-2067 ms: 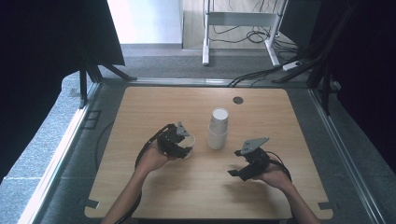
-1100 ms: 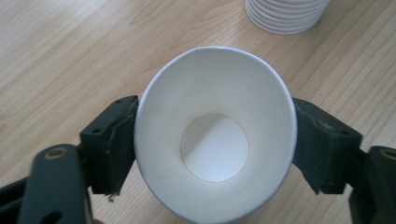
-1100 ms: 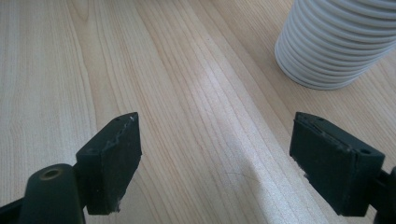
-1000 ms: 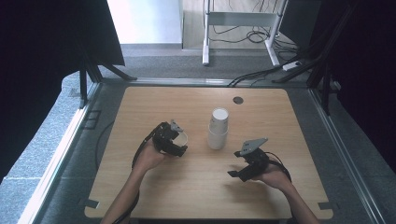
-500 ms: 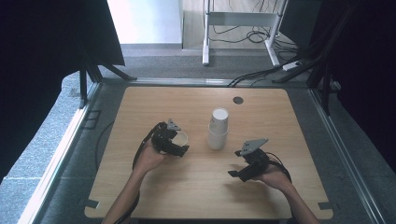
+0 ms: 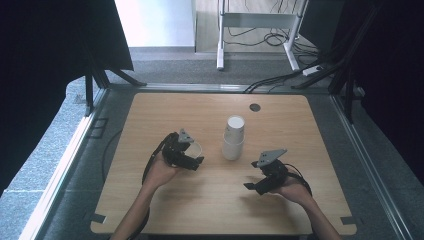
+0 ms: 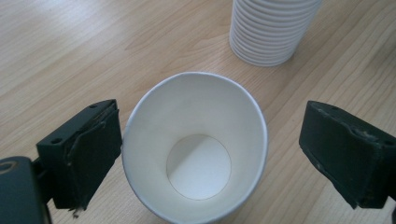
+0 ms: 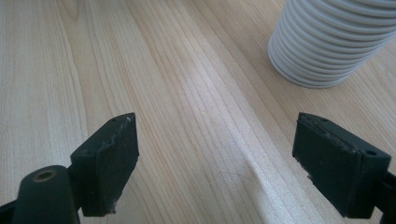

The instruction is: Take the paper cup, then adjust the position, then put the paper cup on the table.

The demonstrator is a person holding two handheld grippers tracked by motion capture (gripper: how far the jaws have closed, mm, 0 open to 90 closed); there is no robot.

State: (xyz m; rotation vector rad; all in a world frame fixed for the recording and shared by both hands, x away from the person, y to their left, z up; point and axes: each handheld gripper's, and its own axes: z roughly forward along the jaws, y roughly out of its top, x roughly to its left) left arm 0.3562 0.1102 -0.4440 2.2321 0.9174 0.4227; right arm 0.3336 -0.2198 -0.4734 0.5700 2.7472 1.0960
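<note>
Left gripper (image 6: 192,155): single white paper cup (image 7: 196,149) stands upright between its jaws, mouth up, plain white inside, round flat bottom visible, rim slightly oval in the left gripper view. Jaws have just been opening. Left pad sits right at the cup wall, touching or a hair off, can't tell; right pad stands clearly apart from the rim with bare table (image 6: 165,115) in the gap. So the cup is between the fingers but not clamped, sitting on the wood. In the high view the left hand (image 6: 162,170) comes in from below, forearm angled up and right, gripper pointing toward the stack.

Stack of cups (image 6: 234,137): white, nested, ribbed rims, upright, beyond the left fingertips and just right of the single cup.

Right gripper (image 6: 252,175): jaws spread, nothing between them, only wood grain. Stack sits beyond and off its right fingertip (image 8: 341,163), apart. Right hand (image 6: 295,190) low over the table, forearm entering from bottom right, gripper pointing left.
</note>
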